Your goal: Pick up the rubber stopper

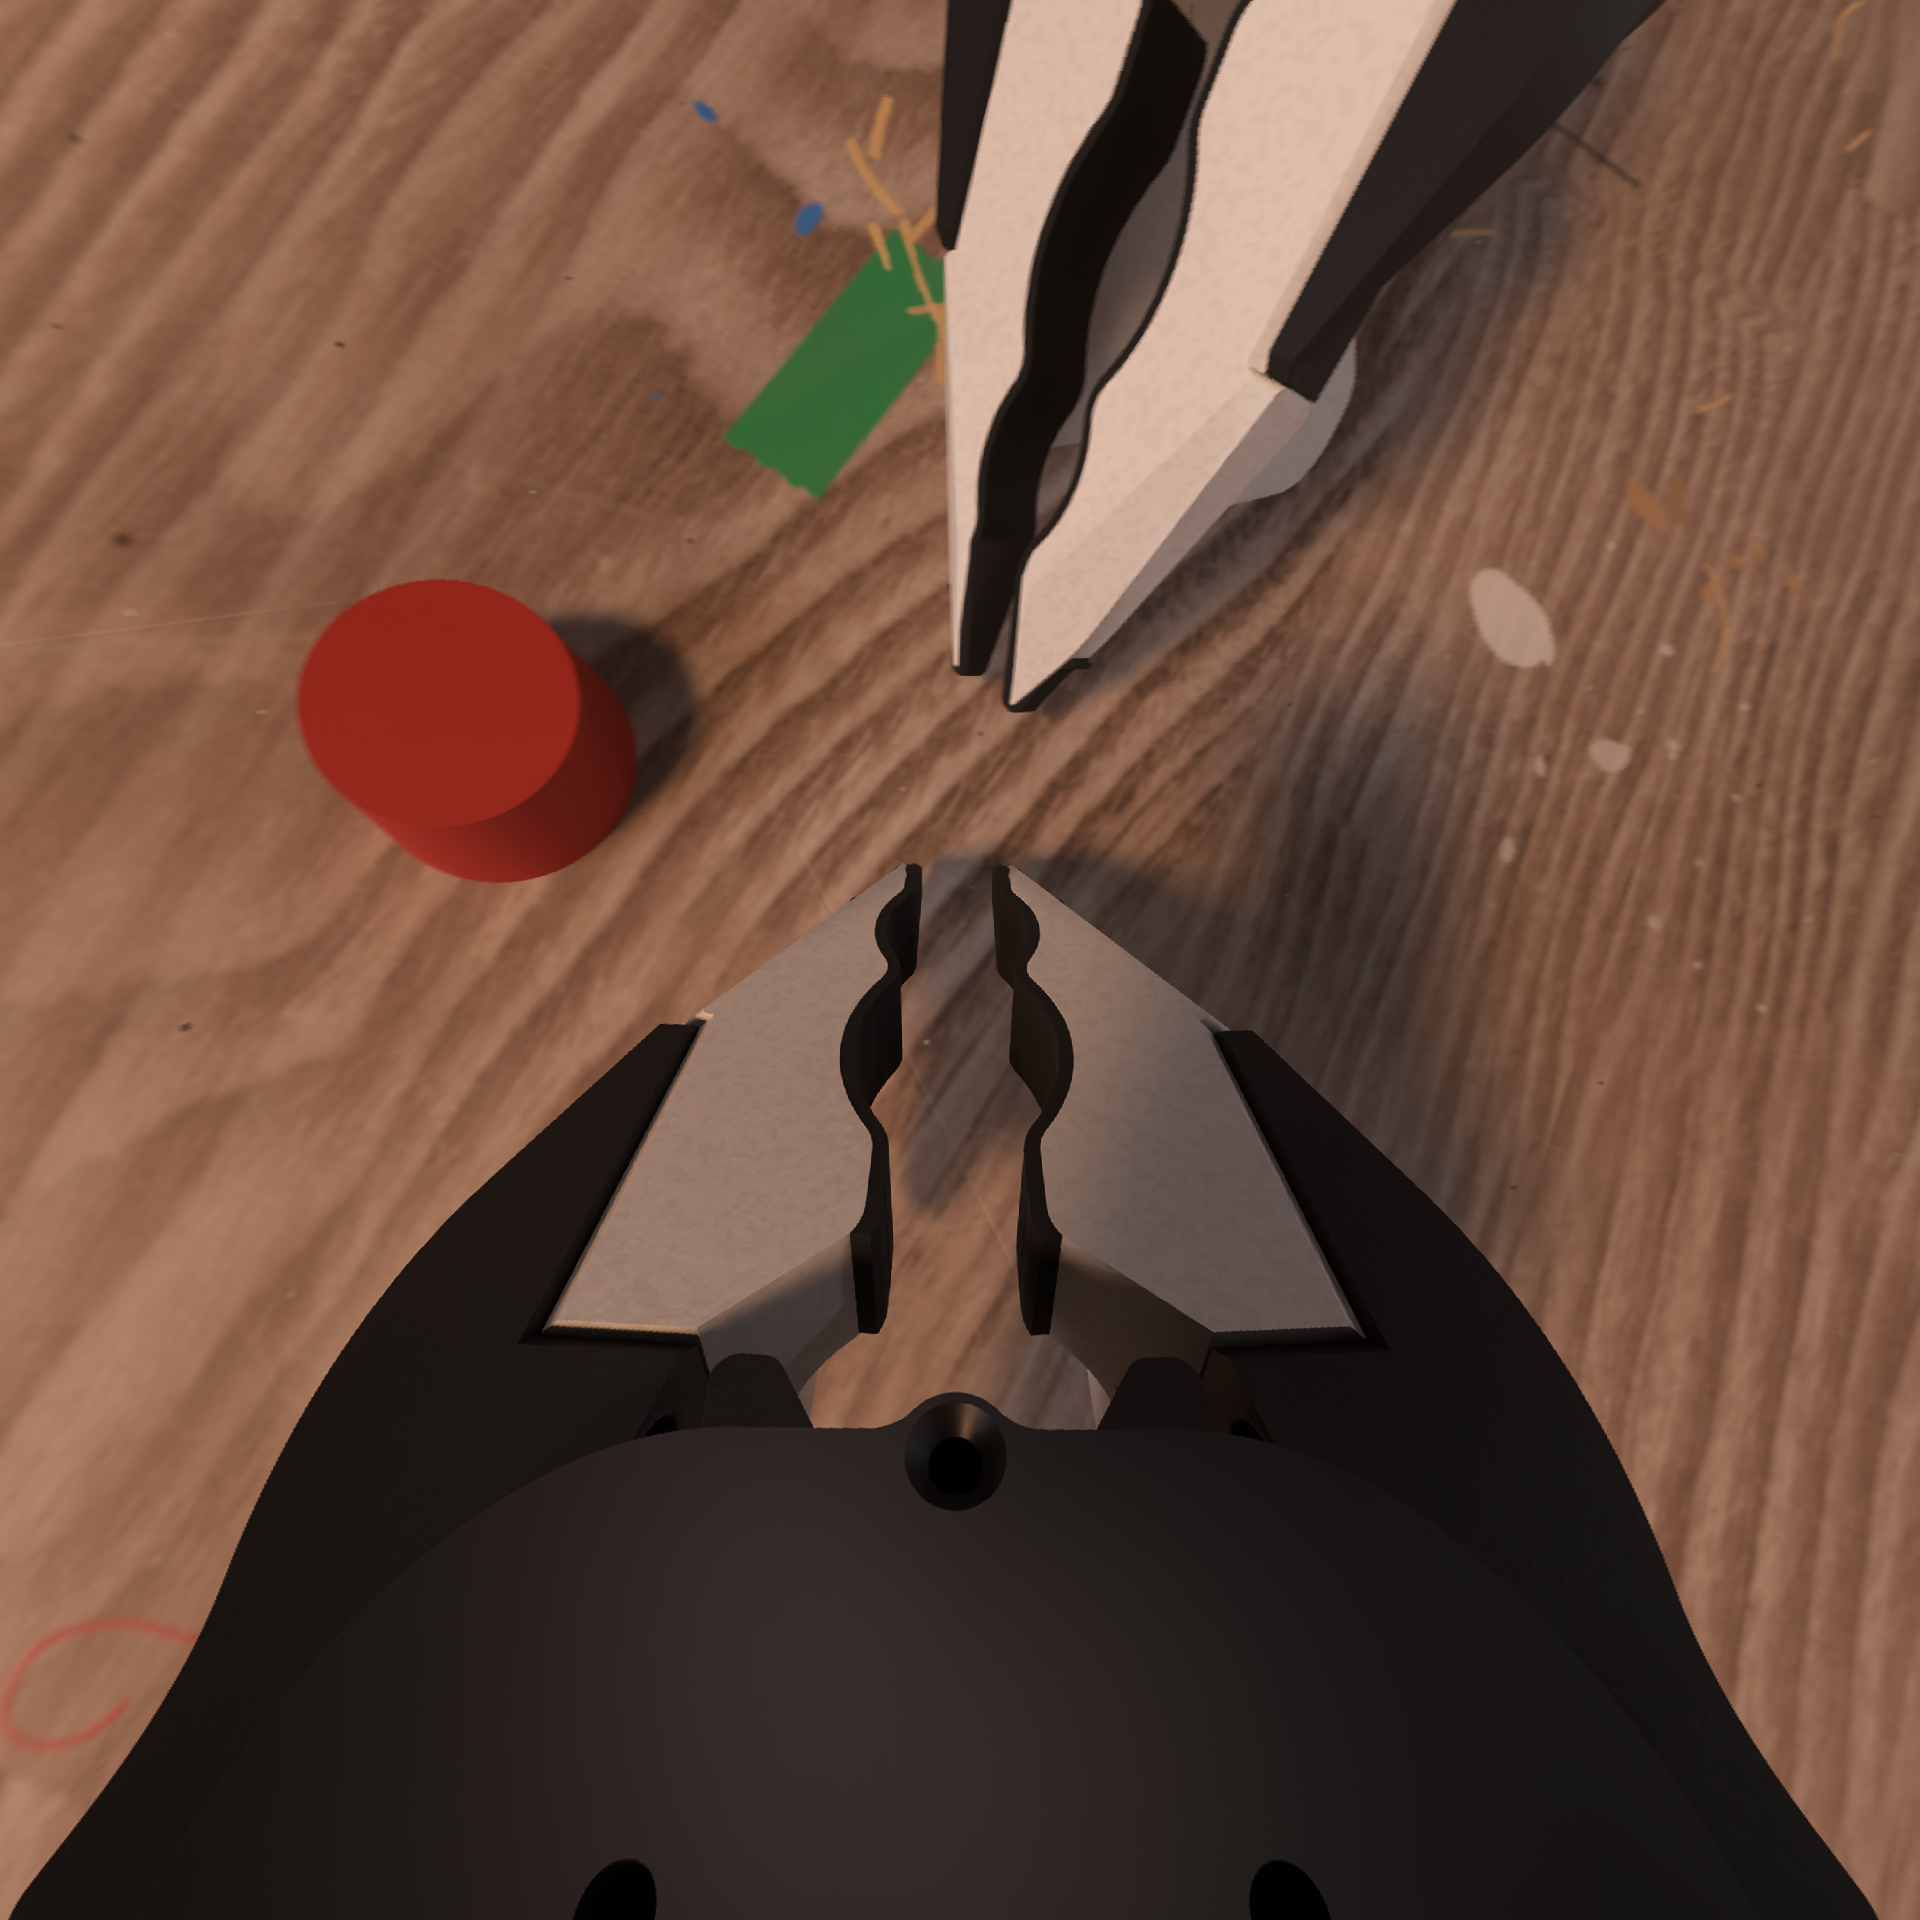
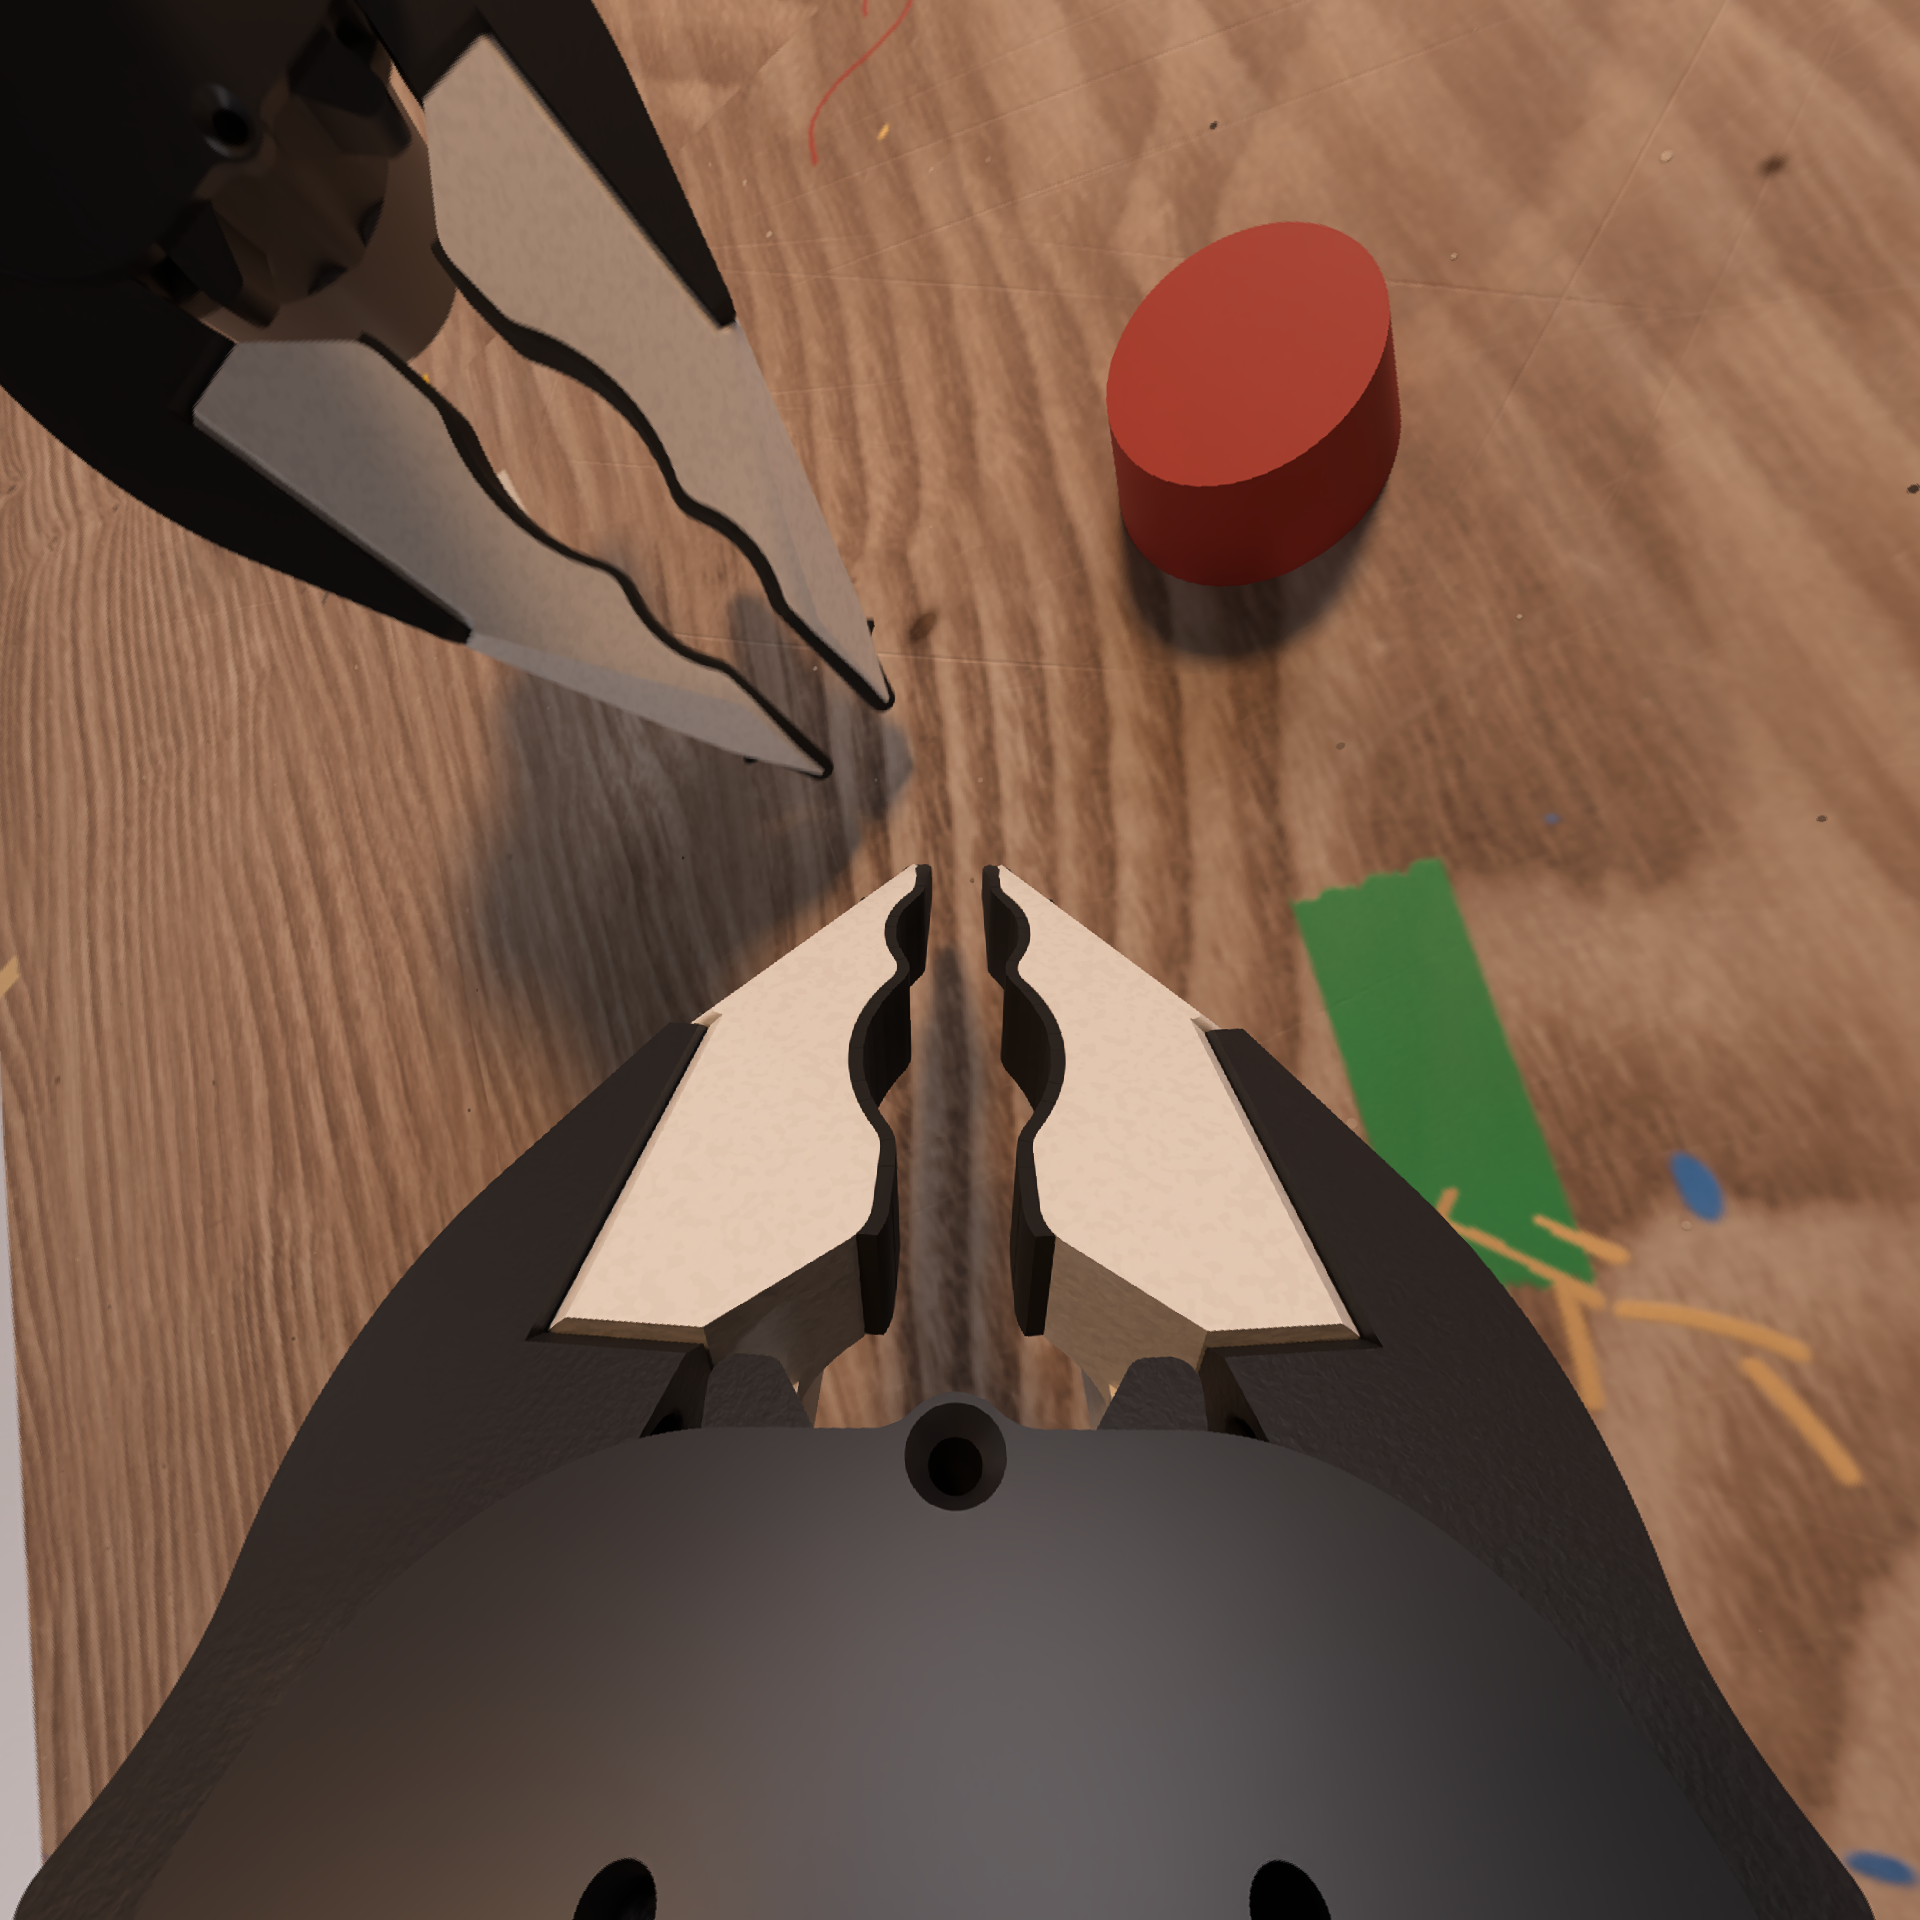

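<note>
1. Off to my left on the brown wood-grain tabletop stands the squat red rubber stopper, upright on its end, free of both tools; nothing grips it yet
2. My left gripper hangs over bare wood with its jaws only narrowly parted, empty. That slit looks far too thin for the stopper; if I swing across without spreading wider, I judge a fingertip would shove it away or tip it
3. My right gripper faces the left one, tips near each other, its jaws likewise narrowly parted and empty. In its view the stopper lies ahead and to the right. Both reaching at once risks a clash
4. Farther right lies a flat green strip of tape with orange shavings; dragging tips there could snag it
</note>
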Motion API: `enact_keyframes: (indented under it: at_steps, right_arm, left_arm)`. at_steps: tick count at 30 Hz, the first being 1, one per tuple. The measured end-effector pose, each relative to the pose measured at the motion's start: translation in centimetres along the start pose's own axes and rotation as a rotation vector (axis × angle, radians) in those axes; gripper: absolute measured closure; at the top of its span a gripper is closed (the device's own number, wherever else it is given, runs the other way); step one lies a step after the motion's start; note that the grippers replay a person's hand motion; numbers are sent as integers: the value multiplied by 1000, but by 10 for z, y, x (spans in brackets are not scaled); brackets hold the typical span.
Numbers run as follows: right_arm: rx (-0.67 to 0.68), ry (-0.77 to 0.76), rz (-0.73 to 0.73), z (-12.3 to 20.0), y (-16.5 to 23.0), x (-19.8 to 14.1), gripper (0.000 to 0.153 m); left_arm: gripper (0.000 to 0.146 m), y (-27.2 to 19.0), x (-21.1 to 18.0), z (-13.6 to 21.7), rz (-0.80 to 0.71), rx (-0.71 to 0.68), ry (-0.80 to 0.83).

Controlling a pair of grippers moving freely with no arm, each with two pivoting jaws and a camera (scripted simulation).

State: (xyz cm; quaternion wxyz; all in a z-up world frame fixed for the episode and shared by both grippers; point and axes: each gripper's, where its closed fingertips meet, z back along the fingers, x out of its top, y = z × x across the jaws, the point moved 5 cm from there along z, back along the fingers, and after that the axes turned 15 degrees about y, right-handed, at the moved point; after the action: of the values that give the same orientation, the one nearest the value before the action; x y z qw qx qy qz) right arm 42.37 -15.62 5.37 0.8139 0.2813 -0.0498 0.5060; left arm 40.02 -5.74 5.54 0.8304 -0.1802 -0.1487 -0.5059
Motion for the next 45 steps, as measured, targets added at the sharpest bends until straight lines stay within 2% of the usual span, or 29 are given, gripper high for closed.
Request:
enact_keyframes:
  at_steps: [7,10,17,20,25,31,41,45]
  right_arm:
    - [-17,15,8,0,1,0,143]
    - [-27,24,10,1,2,0,143]
    - [-13,30,9,1,1,-1,143]
    - [-13,33,9,1,2,-1,143]
    - [-33,43,11,1,0,-2,142]
    - [-42,48,12,1,1,-2,142]
    - [-36,50,3,2,-1,-4,142]
    - [-49,50,-2,3,0,-3,140]
  left_arm:
    - [135,13,-6,2,-41,118,40]
    - [127,11,-5,1,-50,71,30]
    - [125,13,-4,2,-32,-29,-18]
    - [103,13,-5,6,-35,-83,-31]
    - [91,8,-1,0,-46,-96,-35]
    - [87,0,6,-5,-62,-121,-69]
    - [82,1,9,-6,-71,-82,-52]
    - [86,11,10,6,-63,-49,-73]
